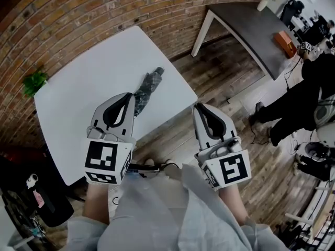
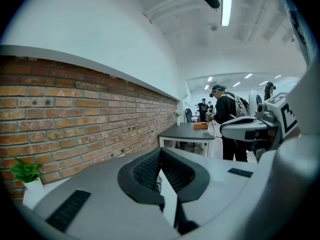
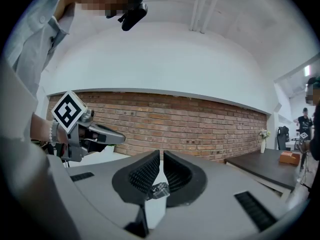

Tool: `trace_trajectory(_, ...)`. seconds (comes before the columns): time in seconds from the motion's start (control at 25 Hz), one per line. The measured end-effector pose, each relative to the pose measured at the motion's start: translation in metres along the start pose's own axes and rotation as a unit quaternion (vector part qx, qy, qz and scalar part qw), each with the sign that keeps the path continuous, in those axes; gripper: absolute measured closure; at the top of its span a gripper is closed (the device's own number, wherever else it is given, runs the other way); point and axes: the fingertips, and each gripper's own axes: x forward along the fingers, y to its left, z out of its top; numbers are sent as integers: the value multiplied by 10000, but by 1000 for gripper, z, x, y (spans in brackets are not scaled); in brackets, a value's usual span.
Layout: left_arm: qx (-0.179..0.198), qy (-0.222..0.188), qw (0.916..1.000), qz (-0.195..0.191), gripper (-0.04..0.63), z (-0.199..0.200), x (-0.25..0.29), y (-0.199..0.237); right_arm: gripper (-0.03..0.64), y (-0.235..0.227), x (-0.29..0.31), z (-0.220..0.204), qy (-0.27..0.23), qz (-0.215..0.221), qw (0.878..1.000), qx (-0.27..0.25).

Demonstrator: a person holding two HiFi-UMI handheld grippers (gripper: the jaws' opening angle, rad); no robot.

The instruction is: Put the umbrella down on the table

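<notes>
A folded dark umbrella [image 1: 148, 88] lies flat on the white table [image 1: 89, 72], near its right edge. My left gripper [image 1: 129, 95] hovers just left of the umbrella's near end, apart from it, jaws shut and empty; in the left gripper view [image 2: 160, 151] the tips meet. My right gripper [image 1: 200, 107] is off the table's near right corner, over the wooden floor. In its own view the right gripper [image 3: 161, 154] has its tips almost together with nothing held, and a bit of the umbrella [image 3: 160, 189] shows on the table beyond them.
A small green plant [image 1: 34, 82] stands at the table's left corner against the brick wall. A dark table [image 1: 251, 27] at the back right carries an orange box [image 1: 285, 43] and a white vase [image 1: 263, 4]. A person in black [image 1: 298, 103] stands at right.
</notes>
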Motion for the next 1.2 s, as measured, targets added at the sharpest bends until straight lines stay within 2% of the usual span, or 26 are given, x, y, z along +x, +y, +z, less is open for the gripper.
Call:
trace_trajectory(0.48, 16, 80, 9999, -118, 577, -7, -1, -9, 564, 1, -3, -2, 46, 7, 10000, -55)
trace_trajectory(1.2, -193, 66, 9995, -223, 577, -9, 2, -4, 565, 3, 1, -3, 107, -18, 9999, -101)
